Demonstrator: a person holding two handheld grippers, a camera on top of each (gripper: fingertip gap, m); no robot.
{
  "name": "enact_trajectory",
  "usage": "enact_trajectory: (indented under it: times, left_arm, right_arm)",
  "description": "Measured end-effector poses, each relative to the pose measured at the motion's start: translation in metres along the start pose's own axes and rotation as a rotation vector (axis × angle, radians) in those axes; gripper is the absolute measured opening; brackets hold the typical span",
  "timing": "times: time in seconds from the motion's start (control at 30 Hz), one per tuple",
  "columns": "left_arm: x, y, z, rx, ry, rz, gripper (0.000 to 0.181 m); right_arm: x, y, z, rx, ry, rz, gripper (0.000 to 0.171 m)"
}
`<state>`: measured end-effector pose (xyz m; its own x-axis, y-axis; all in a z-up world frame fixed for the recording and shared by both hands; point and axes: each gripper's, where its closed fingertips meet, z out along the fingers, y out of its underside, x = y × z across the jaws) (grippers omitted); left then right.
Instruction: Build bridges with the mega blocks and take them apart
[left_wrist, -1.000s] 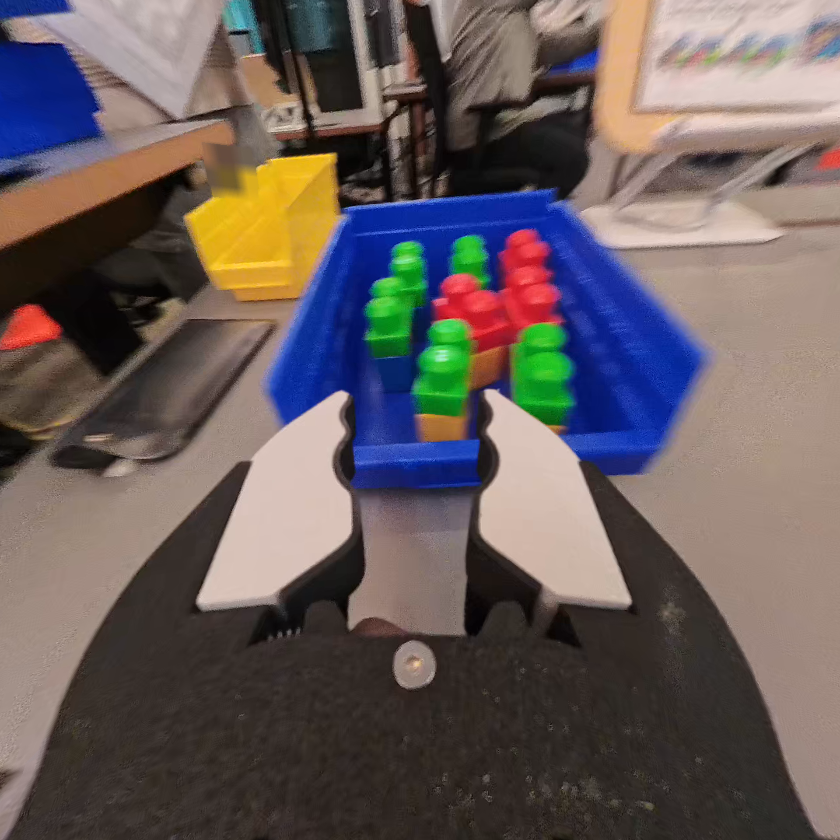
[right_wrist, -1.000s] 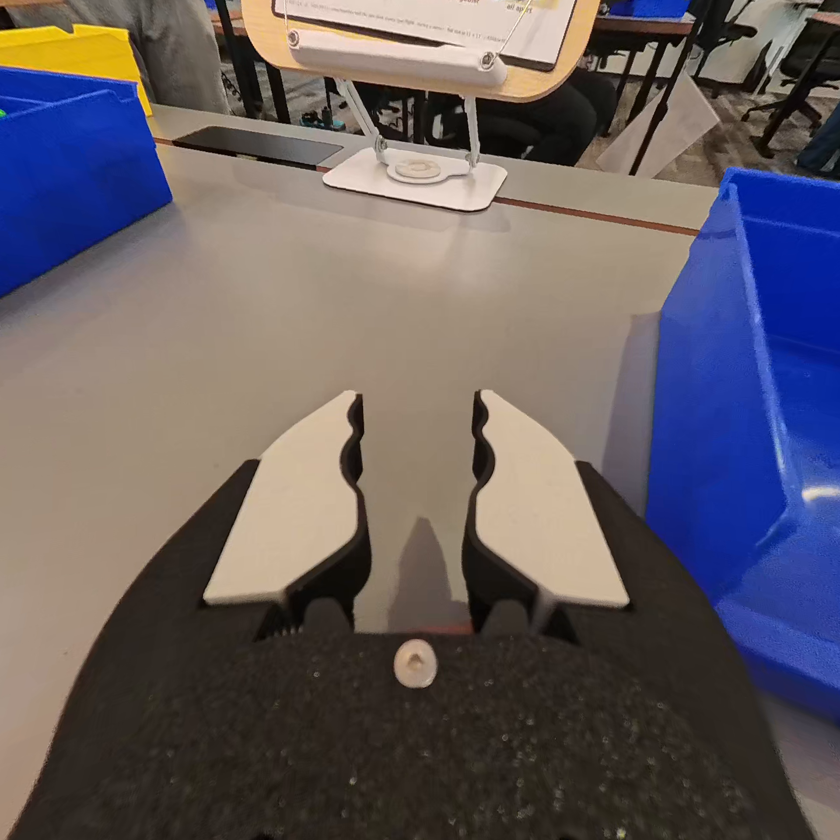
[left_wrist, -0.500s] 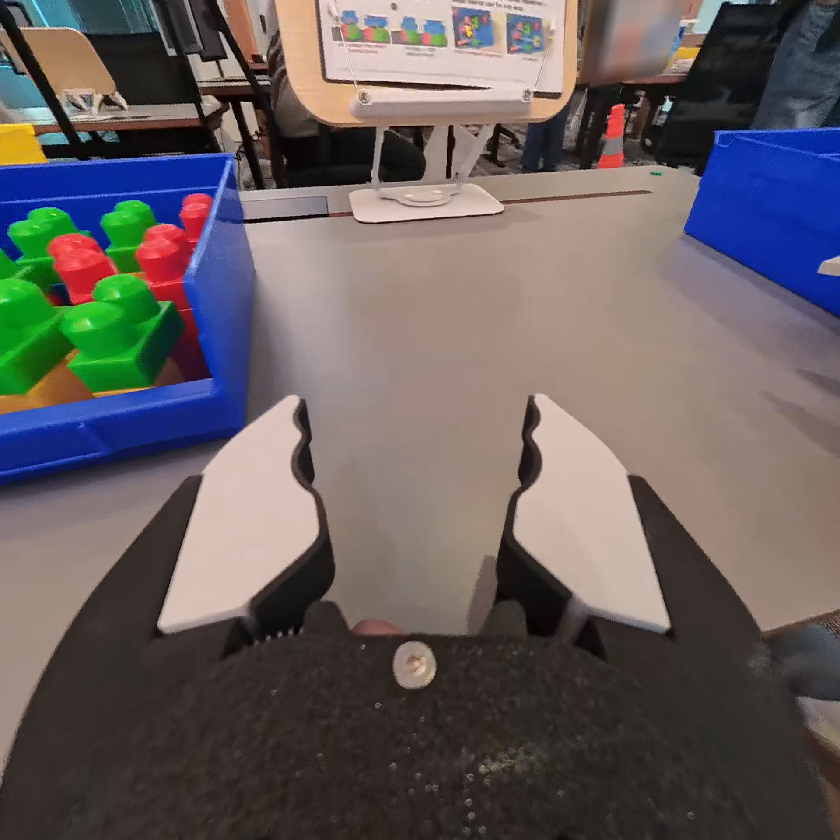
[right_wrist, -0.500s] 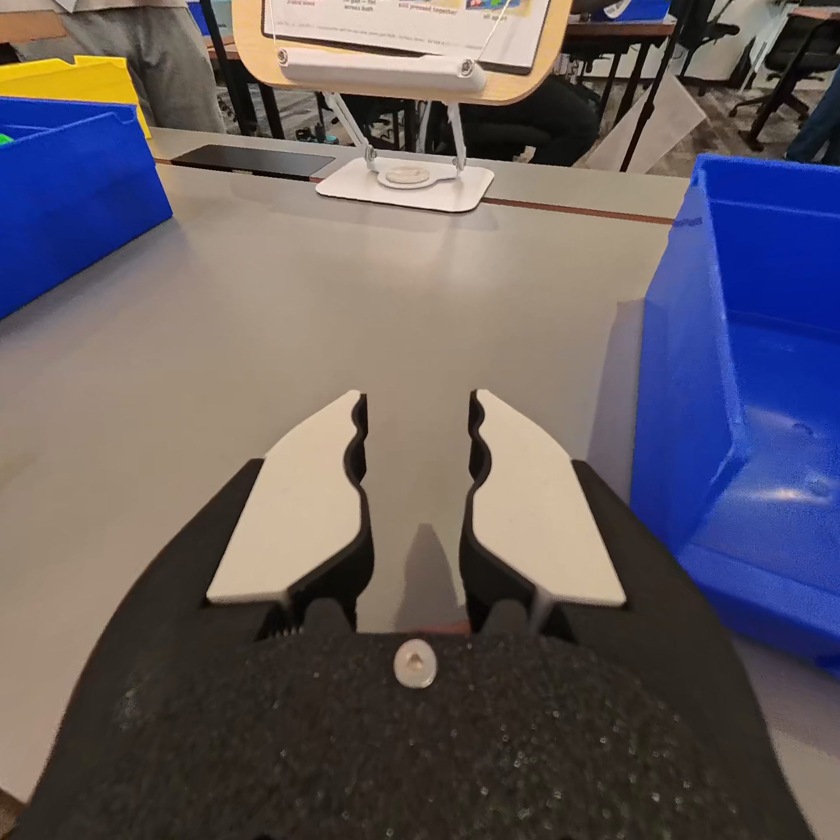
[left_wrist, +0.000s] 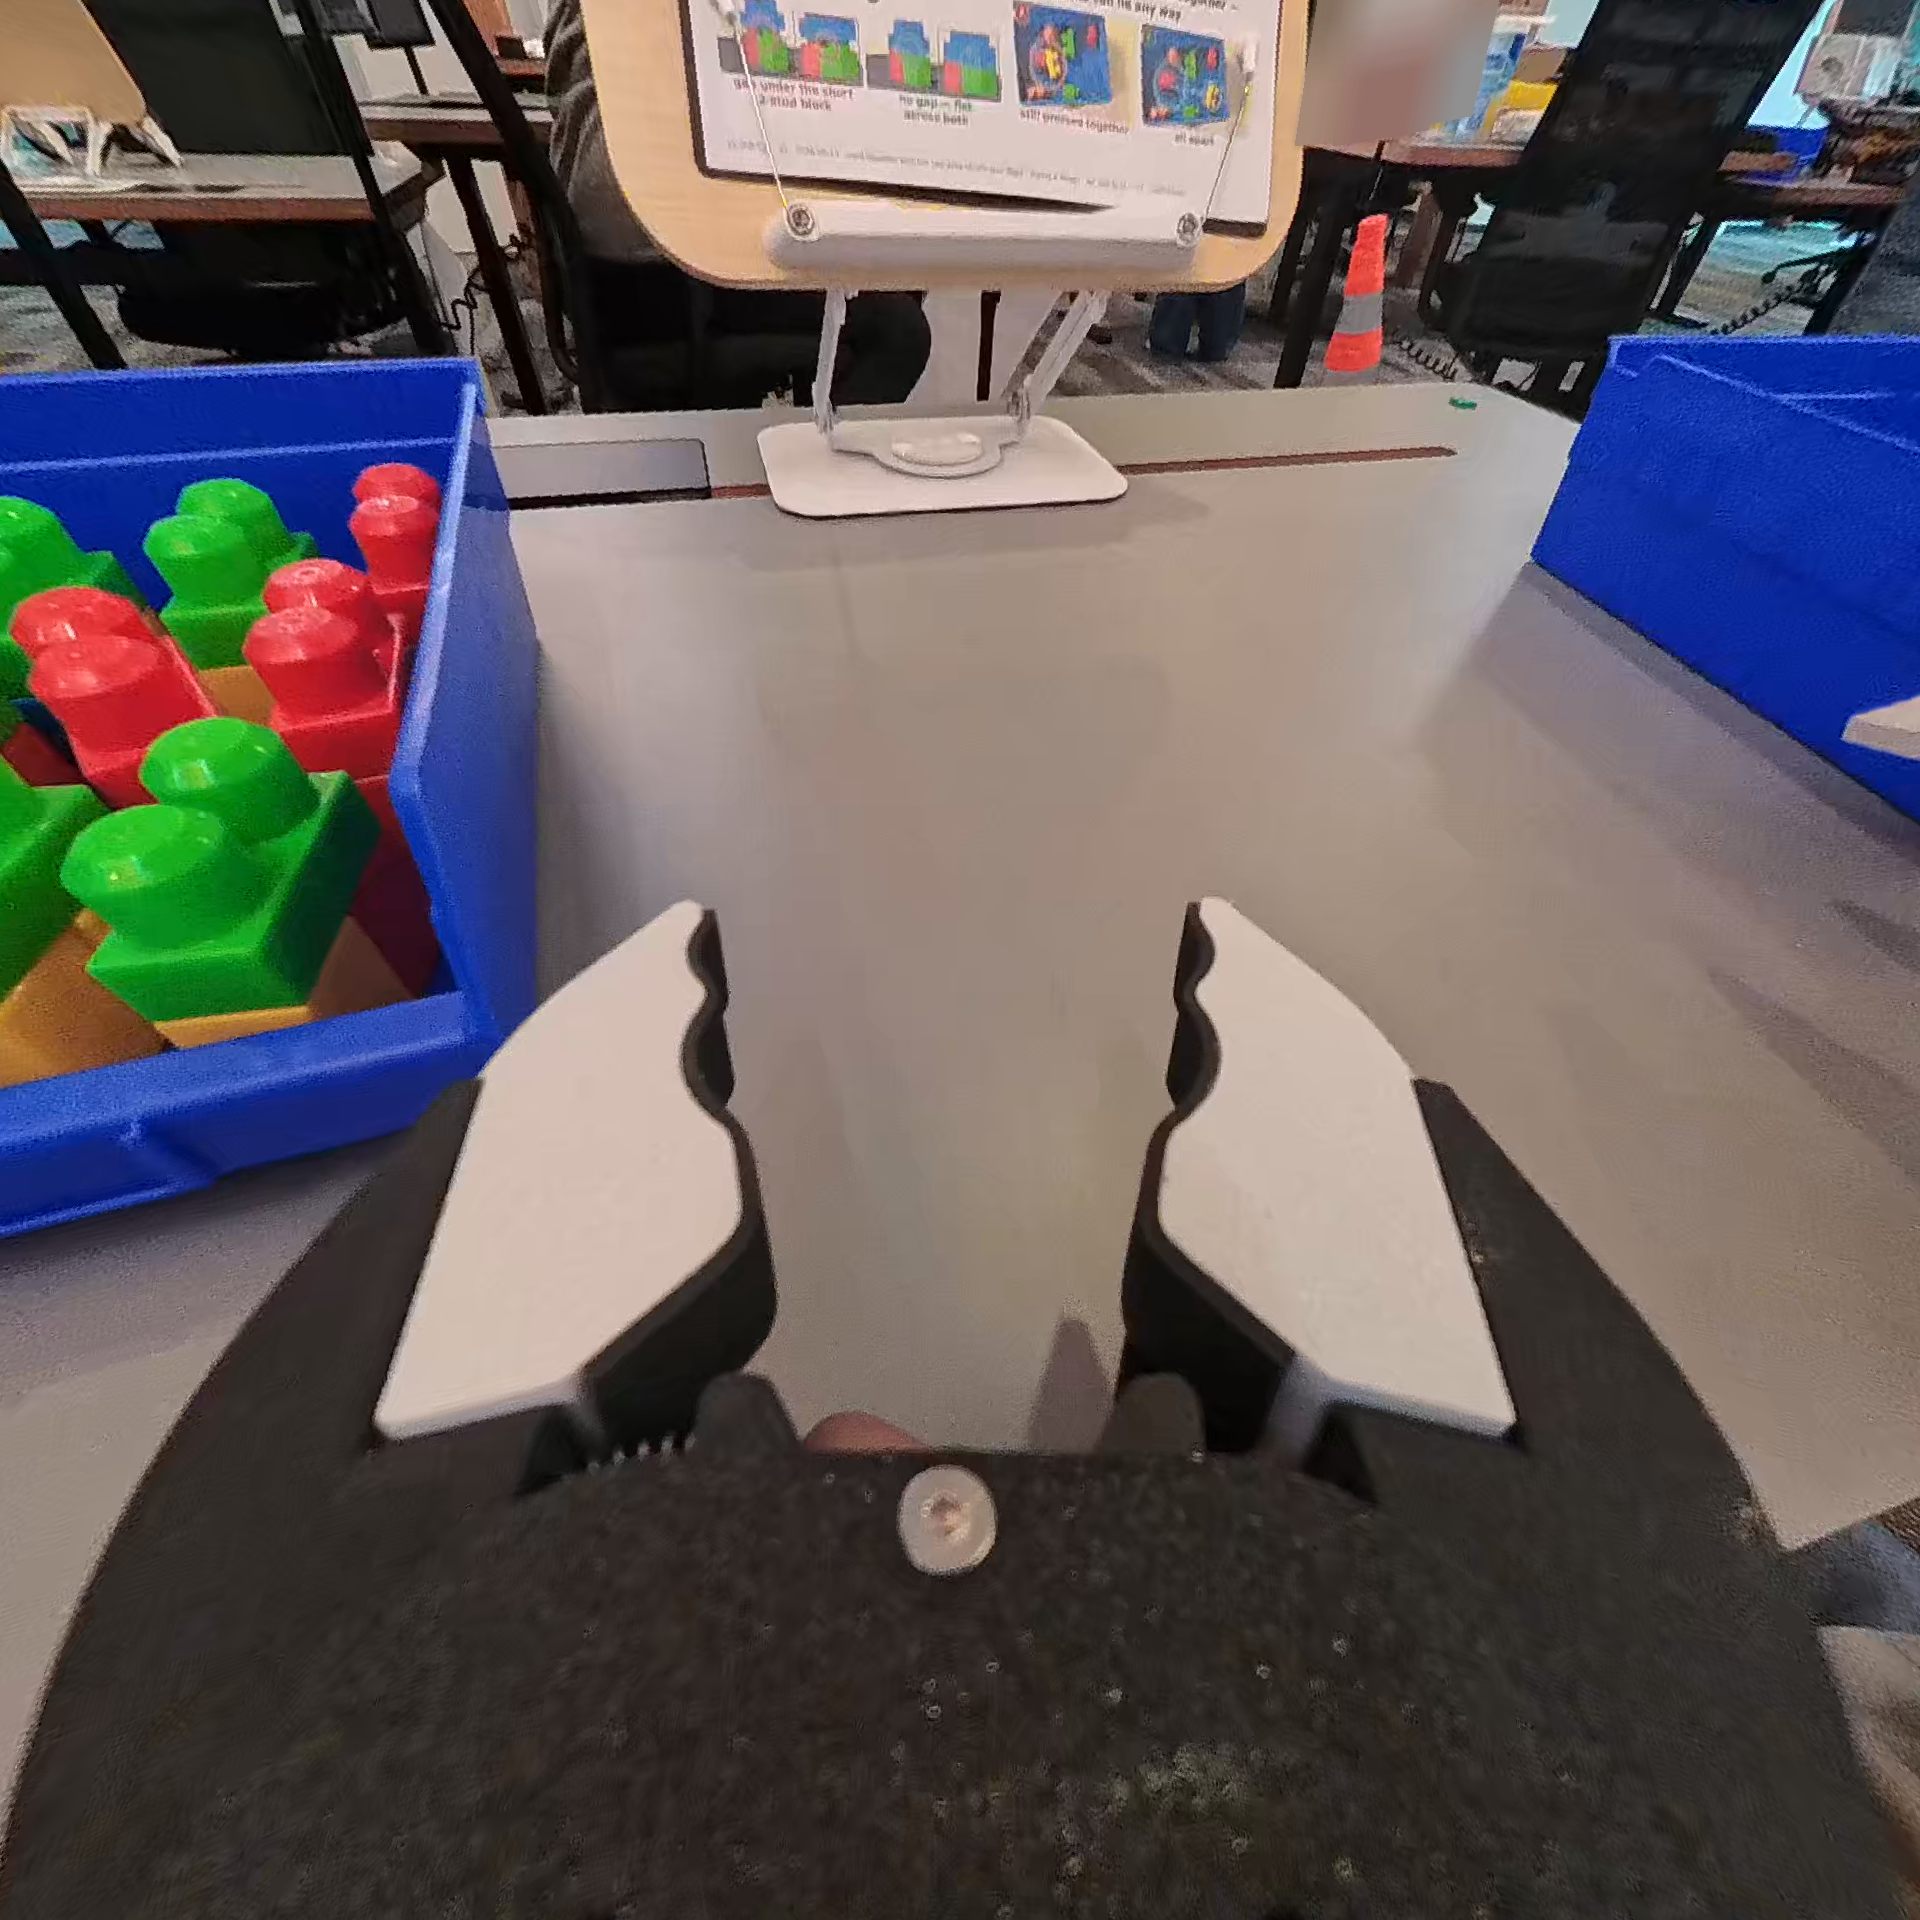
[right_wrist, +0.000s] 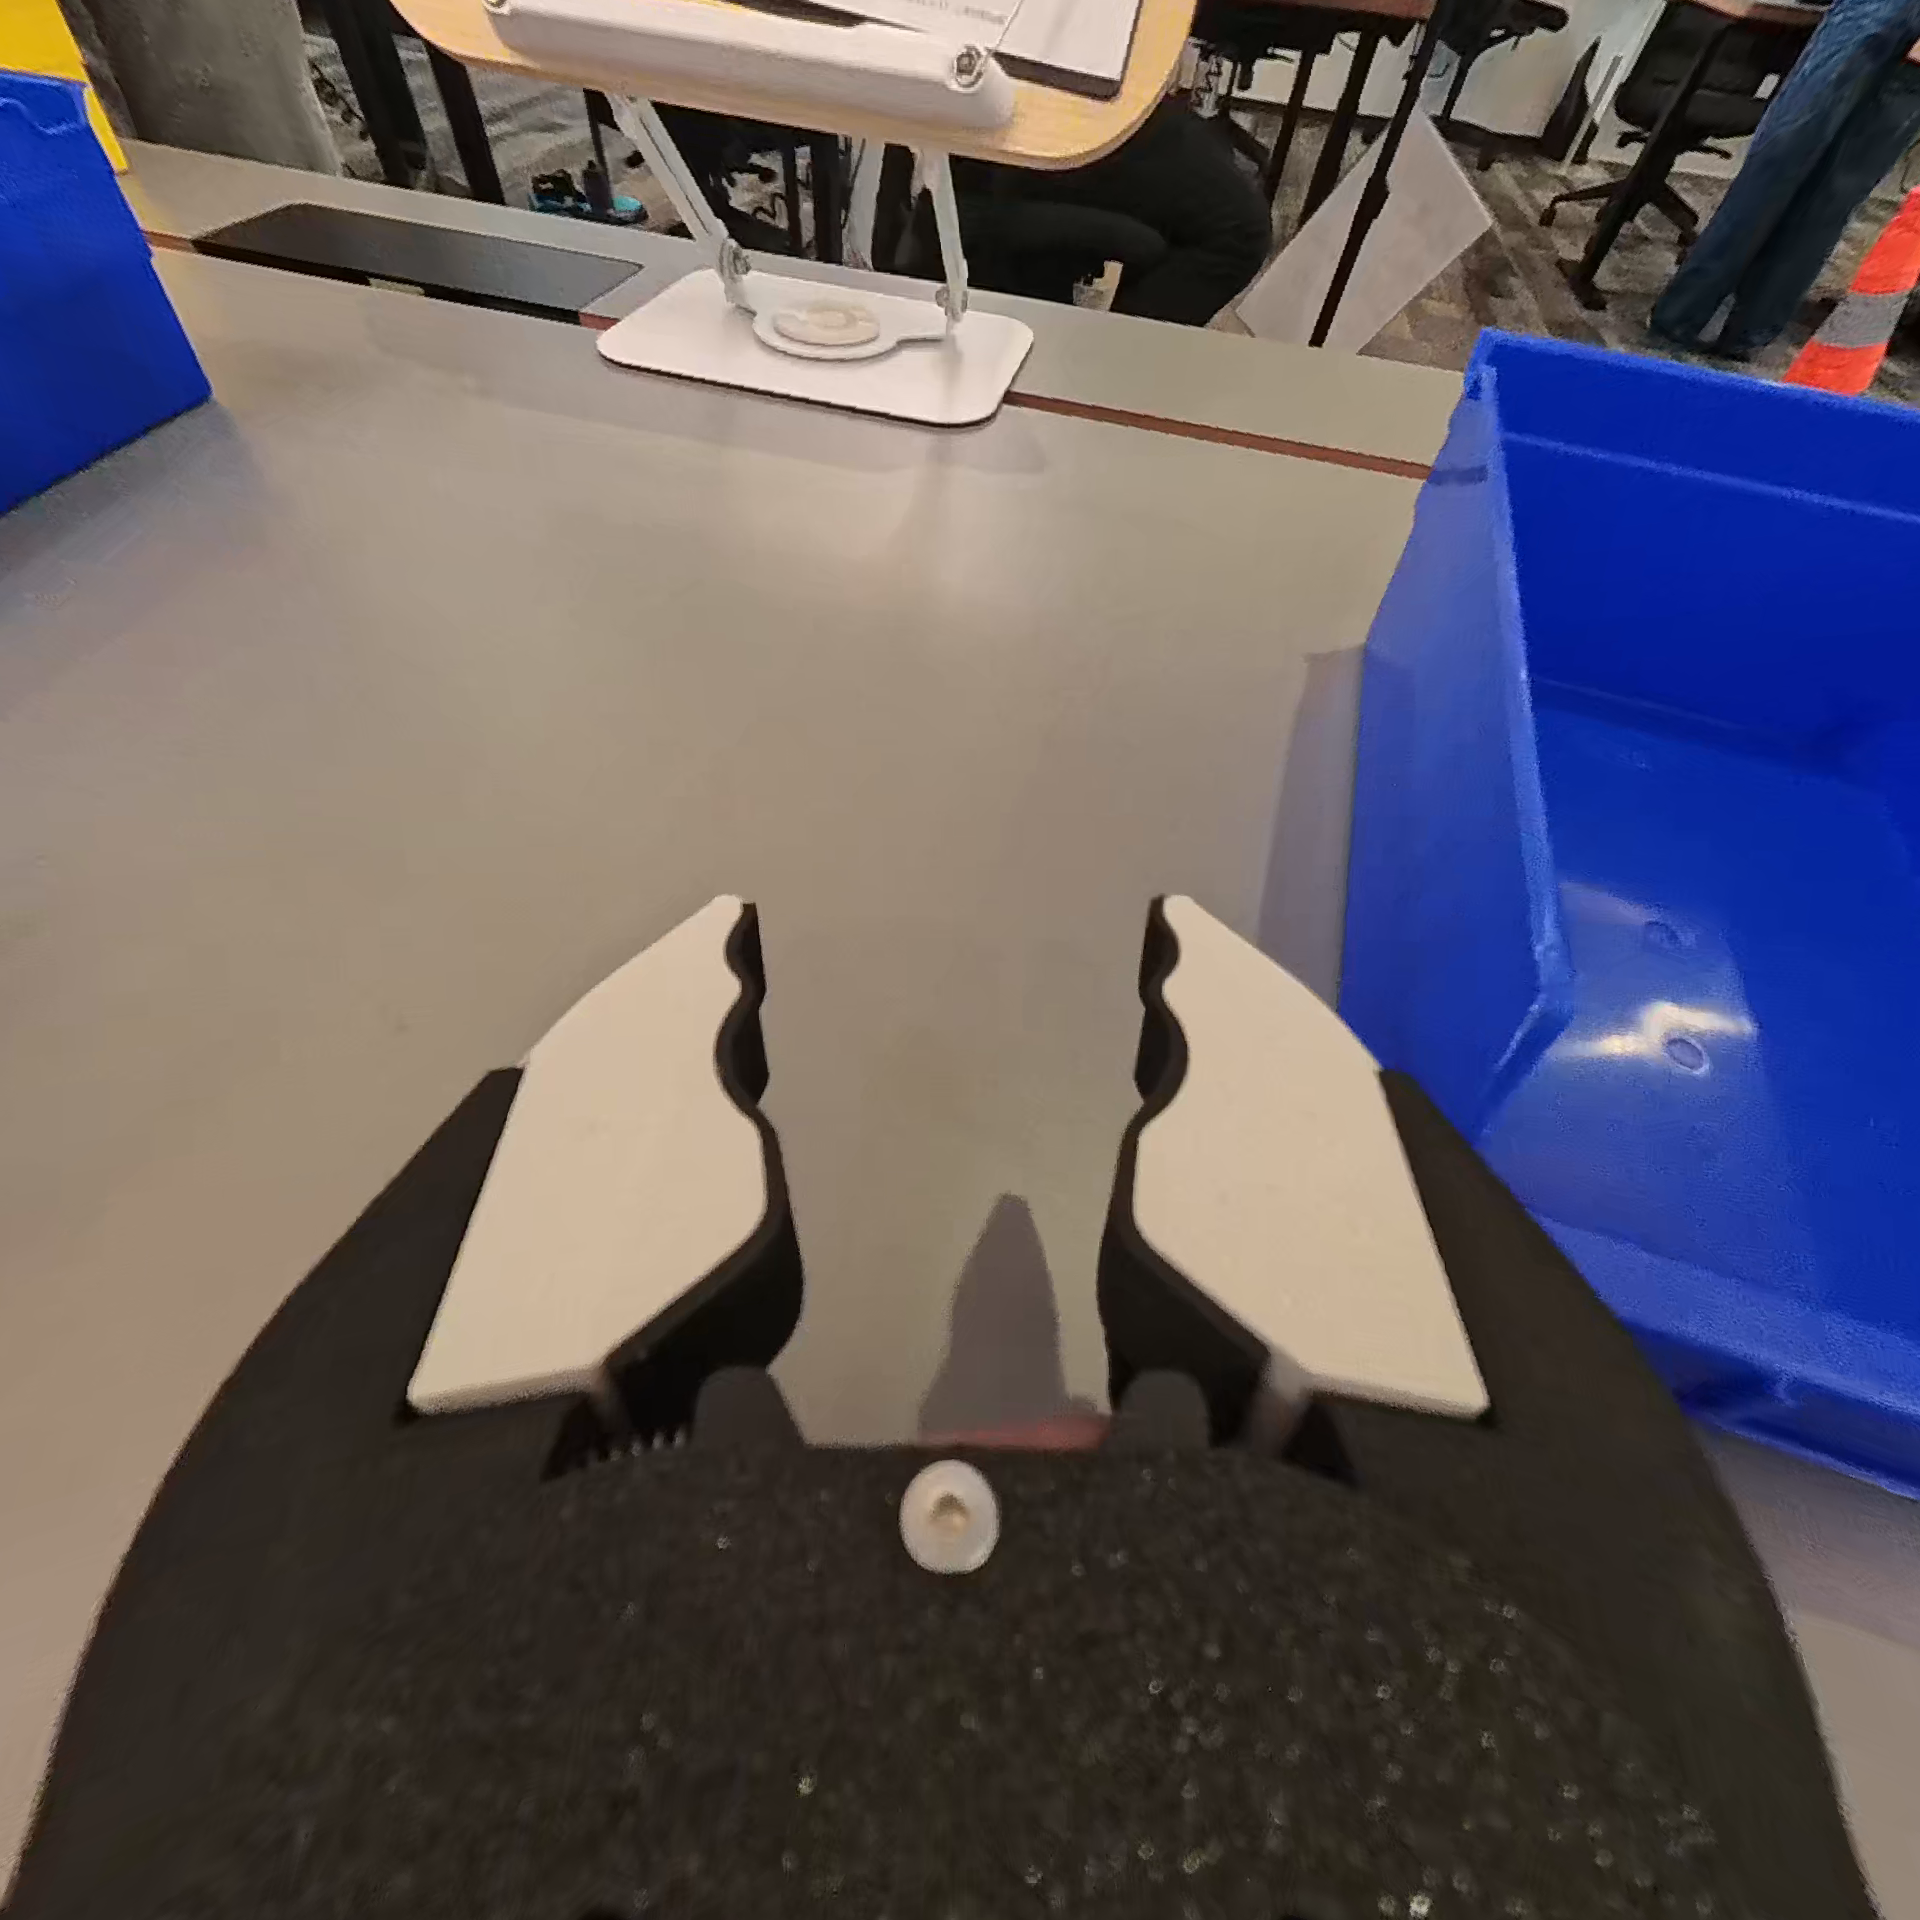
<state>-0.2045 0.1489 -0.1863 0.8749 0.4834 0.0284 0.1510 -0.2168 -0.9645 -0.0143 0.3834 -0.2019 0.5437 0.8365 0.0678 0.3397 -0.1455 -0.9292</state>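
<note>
In the left wrist view, the left gripper (left_wrist: 945, 935) is held wide and empty over bare grey table (left_wrist: 987, 727). Glossy studded mega blocks (left_wrist: 223, 862) remain binned at nine o'clock; nothing appears built.

In the right wrist view, the right gripper (right_wrist: 945, 935) is parted, empty; a smooth blue bin (right_wrist: 1683, 935) lies at three o'clock.

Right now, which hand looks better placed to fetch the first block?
Probably the left. The left tool is open and empty, with the blue bin of green and red blocks right beside it. The right tool, also open, sits next to a blue bin showing no blocks.
</note>
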Motion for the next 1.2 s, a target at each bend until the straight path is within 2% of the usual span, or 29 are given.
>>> enact_trajectory:
  times: [0.23, 0.47, 0.53, 0.67, 0.8, 0.9, 1.03, 1.2]
  left_arm:
    - [-0.008, 0.001, 0.001, -0.009, -0.015, 0.001, 0.081]
    - [-0.024, 0.005, 0.002, -0.031, -0.063, -0.002, 0.081]
    - [-0.031, 0.005, 0.001, -0.032, -0.092, 0.01, 0.08]
    - [-0.043, 0.005, -0.002, -0.037, -0.124, 0.002, 0.079]
    - [-0.051, 0.006, -0.007, -0.036, -0.148, -0.006, 0.078]
    - [-0.059, 0.006, -0.013, -0.045, -0.172, 0.011, 0.075]
    - [-0.095, -0.013, -0.026, -0.11, -0.224, 0.098, 0.076]
    - [-0.166, -0.053, -0.03, -0.239, -0.265, 0.193, 0.073]
  right_arm:
    - [0.024, 0.012, 0.004, -0.04, 0.018, 0.078, 0.073]
    - [0.028, 0.01, 0.006, -0.041, 0.038, 0.05, 0.072]
    - [0.023, 0.002, 0.001, -0.013, 0.058, -0.015, 0.072]
    - [-0.003, -0.009, -0.004, 0.029, -0.009, -0.036, 0.072]
    - [-0.015, -0.005, 0.0, 0.02, -0.033, -0.063, 0.072]
    - [-0.021, -0.001, 0.002, 0.01, -0.081, -0.009, 0.072]
    - [-0.024, -0.001, 0.002, 0.008, -0.107, 0.017, 0.073]
    - [-0.025, -0.001, 0.001, 0.008, -0.124, 0.019, 0.072]
